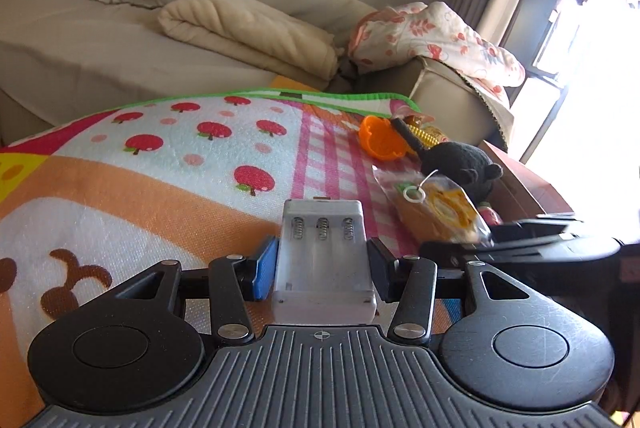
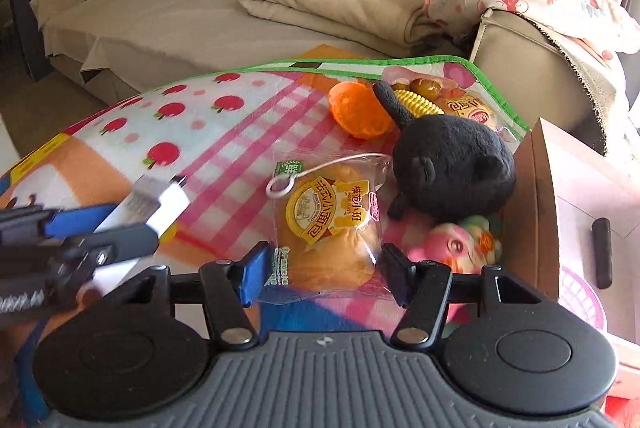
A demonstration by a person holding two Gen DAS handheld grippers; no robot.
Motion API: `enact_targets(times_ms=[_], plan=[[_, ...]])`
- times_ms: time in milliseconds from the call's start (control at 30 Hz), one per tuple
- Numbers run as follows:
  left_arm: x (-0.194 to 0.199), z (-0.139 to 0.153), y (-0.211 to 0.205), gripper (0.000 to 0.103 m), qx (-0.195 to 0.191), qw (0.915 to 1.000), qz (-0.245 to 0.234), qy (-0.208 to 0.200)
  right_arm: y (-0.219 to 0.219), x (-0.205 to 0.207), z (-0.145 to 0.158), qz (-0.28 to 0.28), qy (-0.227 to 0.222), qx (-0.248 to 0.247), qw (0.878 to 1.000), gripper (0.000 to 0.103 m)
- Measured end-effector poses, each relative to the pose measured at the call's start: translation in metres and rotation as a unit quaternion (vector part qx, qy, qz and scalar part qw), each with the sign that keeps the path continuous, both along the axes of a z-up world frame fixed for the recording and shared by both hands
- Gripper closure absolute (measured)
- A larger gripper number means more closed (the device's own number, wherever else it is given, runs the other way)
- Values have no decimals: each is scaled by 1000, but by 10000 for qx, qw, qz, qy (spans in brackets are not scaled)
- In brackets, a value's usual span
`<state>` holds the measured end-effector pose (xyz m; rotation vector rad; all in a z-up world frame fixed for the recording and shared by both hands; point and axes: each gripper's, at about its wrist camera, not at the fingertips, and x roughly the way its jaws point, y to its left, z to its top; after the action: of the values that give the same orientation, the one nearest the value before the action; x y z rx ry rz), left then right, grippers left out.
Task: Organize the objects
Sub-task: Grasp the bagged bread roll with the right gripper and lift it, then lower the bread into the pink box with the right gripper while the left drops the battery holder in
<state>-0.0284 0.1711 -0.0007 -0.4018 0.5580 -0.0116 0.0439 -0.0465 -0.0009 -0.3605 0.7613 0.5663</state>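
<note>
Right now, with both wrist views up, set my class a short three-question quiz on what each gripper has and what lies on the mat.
1. True or false: the left gripper is shut on a white battery charger with its three bays empty.
2. Multiple choice: what sits between the fingers of the right gripper?
A. the black plush toy
B. the packaged bread bun
C. the orange plastic cup
3. Fill in: the toy corn cob lies just behind the ____ plush toy on the play mat.

Key: 1 true; 2 B; 3 black.
</note>
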Motion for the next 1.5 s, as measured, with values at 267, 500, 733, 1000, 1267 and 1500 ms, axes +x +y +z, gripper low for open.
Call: enact_targets(times_ms=[267,500,733,1000,1267,1500], plan=[[1,1,-3,50,144,9999,-4,46,-56,-82,2,227,-154,-356,9990,44],[-3,6,-24,50,614,9978,-135,215,-109,-118,6,-185,-76,-254,9995,34],[-18,9,-56,50,1065,9924,-499,350,-109,-97,9,-238,-231,2,9994,19],[-37,11,-85,50,1638,9811,-900,507,-106,-105,6,-129,-189,8,9997,48],[-34,23,-125,51,1646,9734,-1509,514,-170,-142,49,-648,-916,465,9926,48],[6,93,-171,51,1614,9698,-1809,-279,-227,-164,70,-1238,-1746,769,9738,48]])
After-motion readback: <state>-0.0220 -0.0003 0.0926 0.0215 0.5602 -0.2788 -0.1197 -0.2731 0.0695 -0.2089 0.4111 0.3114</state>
